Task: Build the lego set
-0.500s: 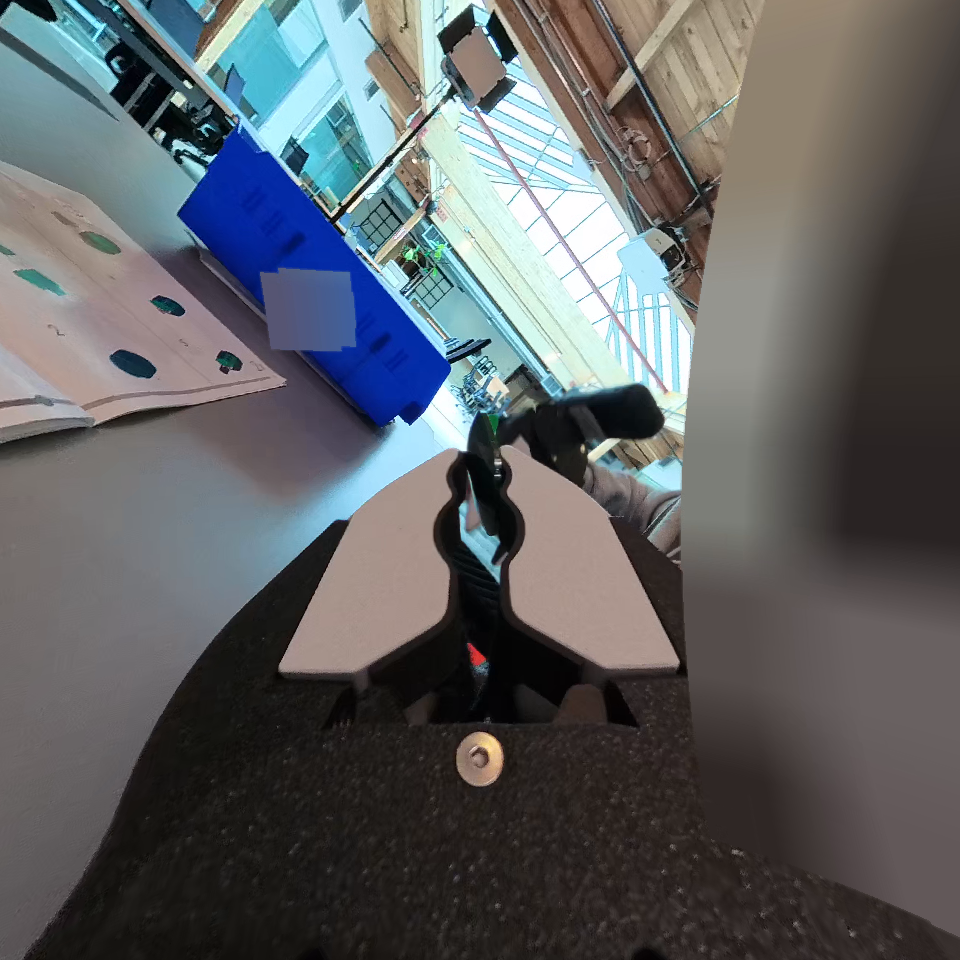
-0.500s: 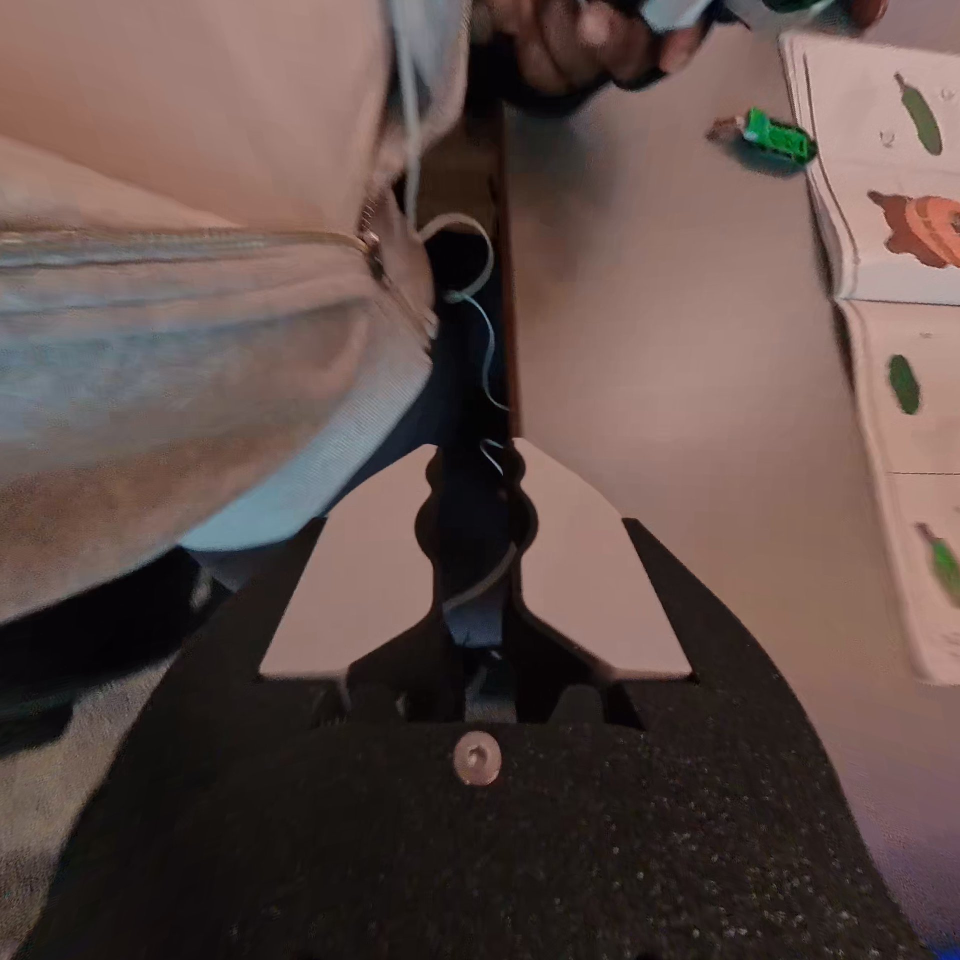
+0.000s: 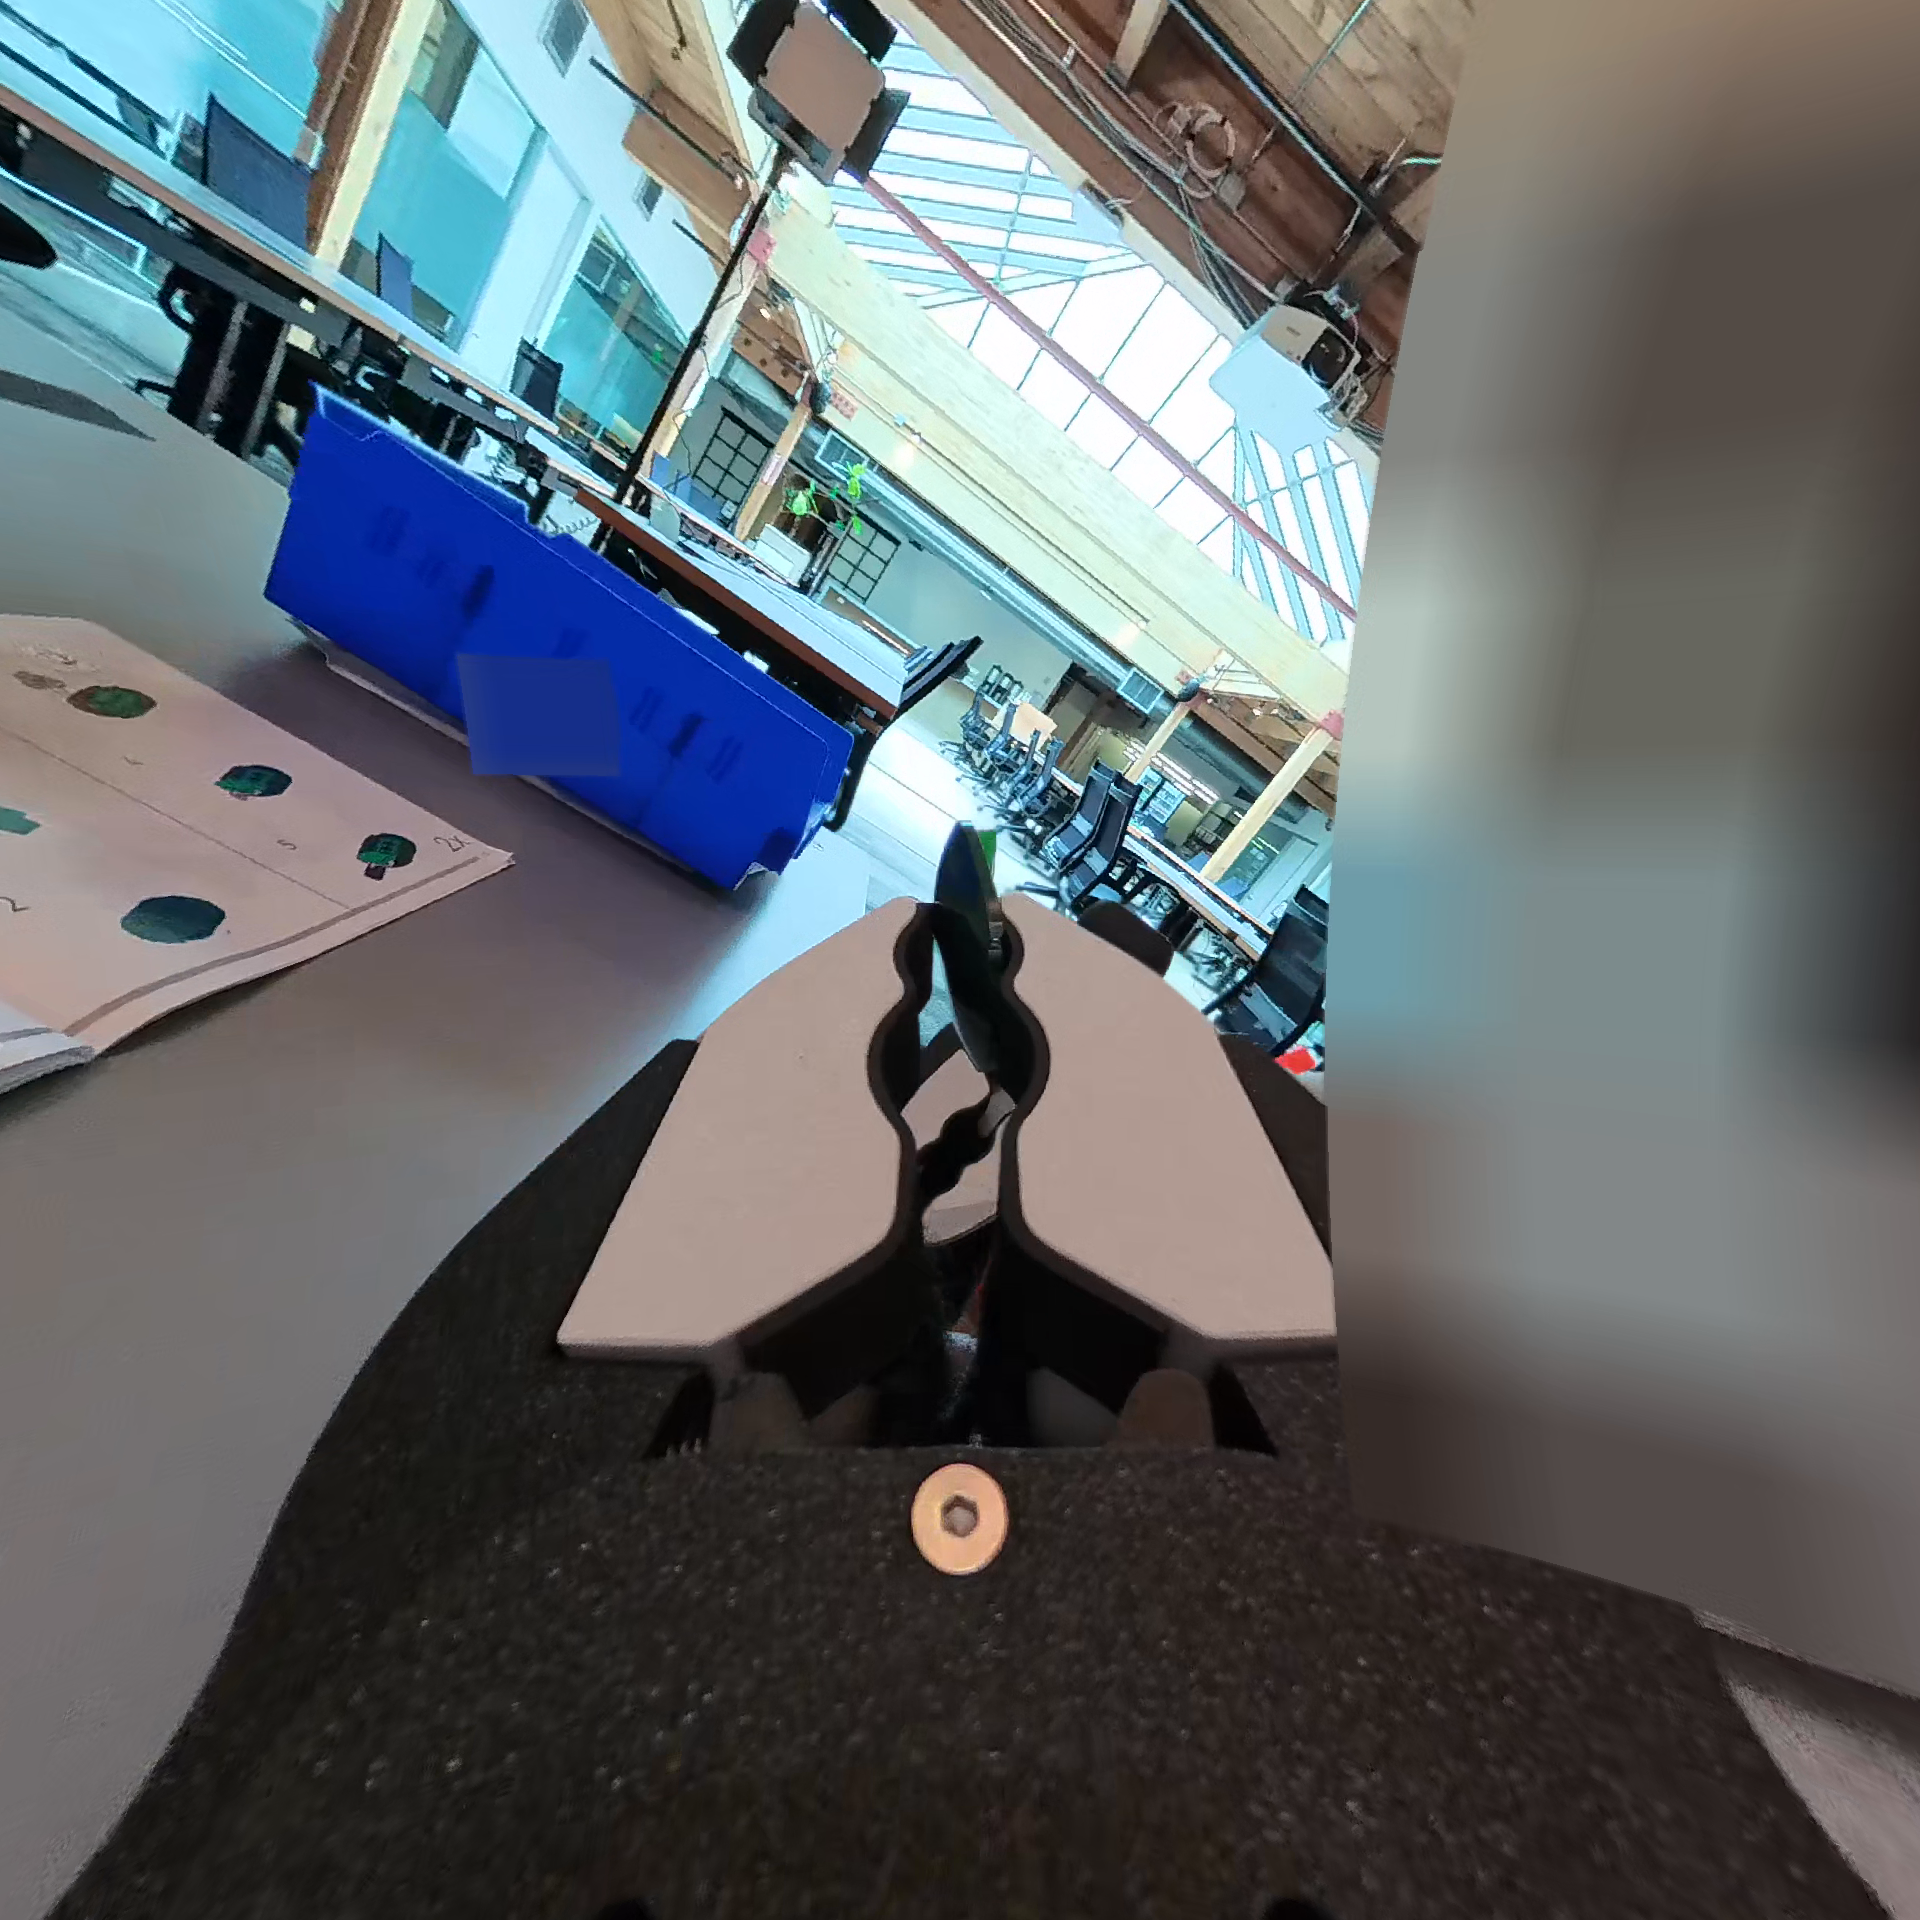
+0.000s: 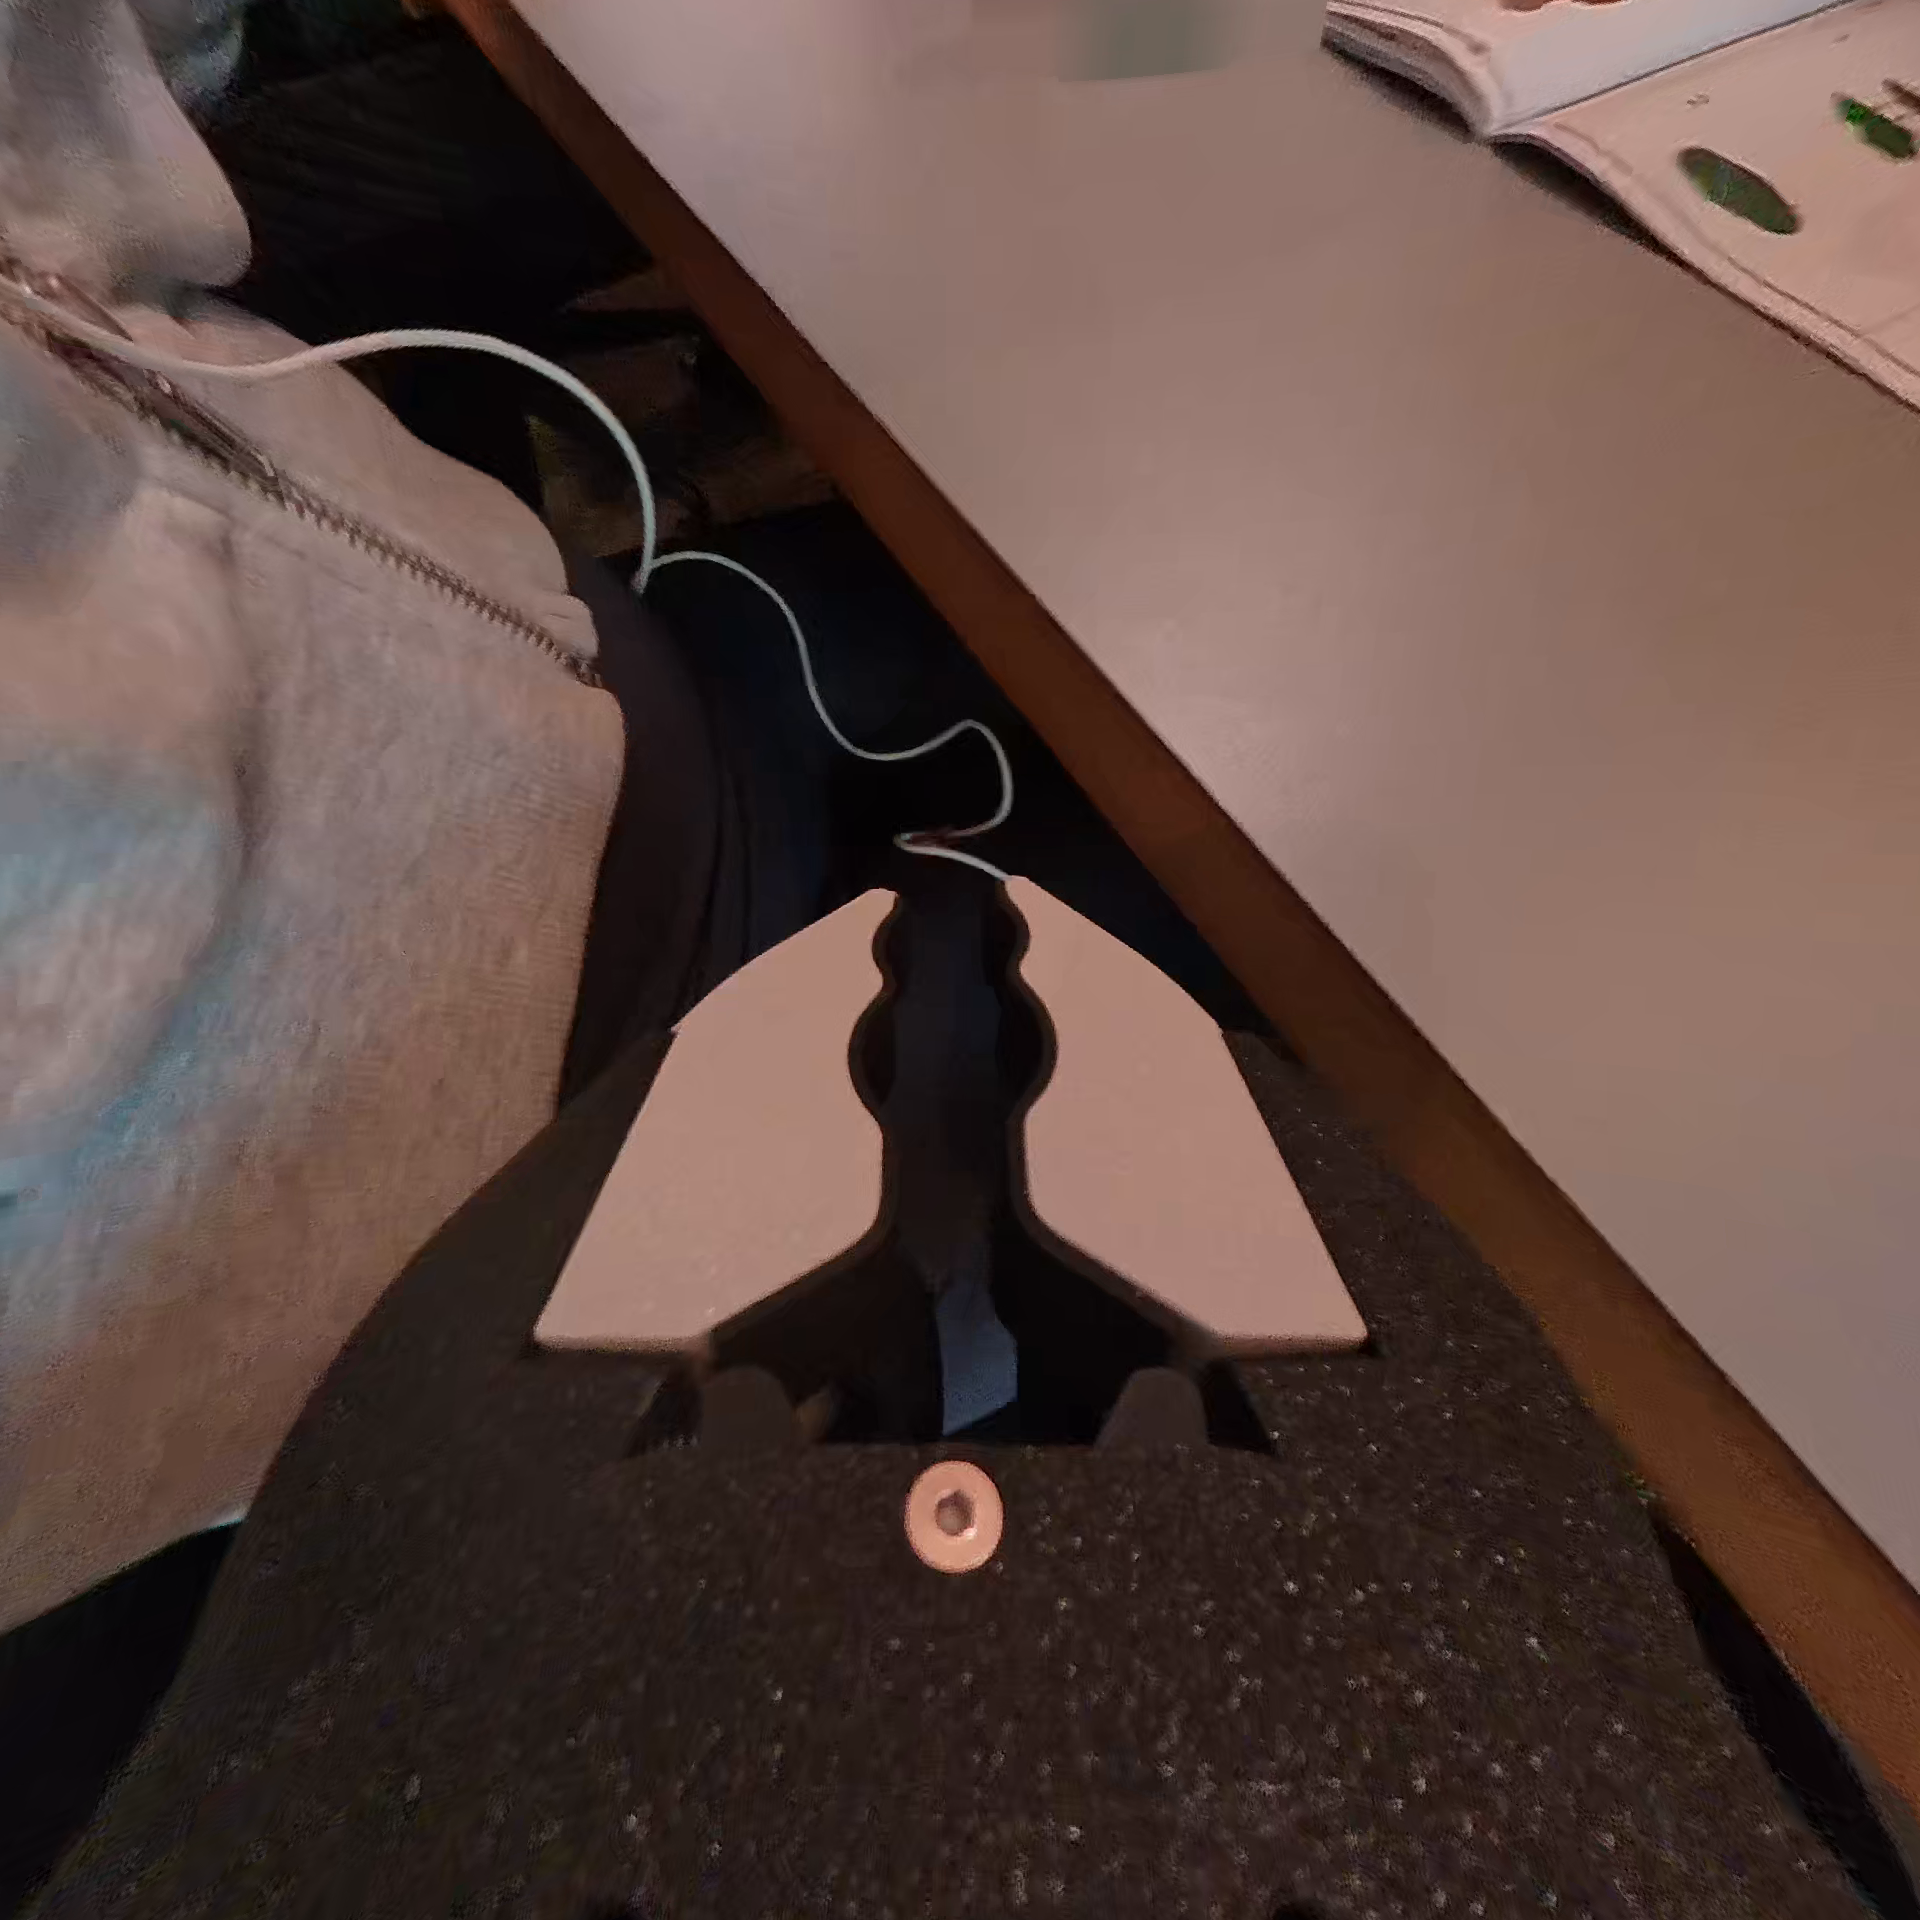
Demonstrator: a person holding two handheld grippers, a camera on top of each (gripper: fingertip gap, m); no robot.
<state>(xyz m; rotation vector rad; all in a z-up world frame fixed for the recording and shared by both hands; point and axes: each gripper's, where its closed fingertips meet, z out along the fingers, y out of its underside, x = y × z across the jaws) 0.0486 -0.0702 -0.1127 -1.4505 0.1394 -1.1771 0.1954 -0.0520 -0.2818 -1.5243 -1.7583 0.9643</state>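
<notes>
My left gripper (image 3: pixel 961 920) pinches a thin dark lego piece (image 3: pixel 966 966) edge-on, with a hint of green at its top tip. It is raised above the grey table (image 3: pixel 312 1143), near the open instruction booklet (image 3: pixel 208 831) and a blue bin (image 3: pixel 582 665). My right gripper (image 4: pixel 951 899) hangs off the table edge (image 4: pixel 1039 644) beside a grey zipped sleeve (image 4: pixel 260 831), its jaws slightly parted and holding nothing.

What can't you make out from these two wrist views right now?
- Dark piece in the left gripper: seen edge-on between the fingers, shape unclear.
- Right side of the left wrist view: covered by a privacy blur.
- Instruction booklet: cut off by the right wrist view's edge.
- Right gripper: points off the table, so no bricks show.
</notes>
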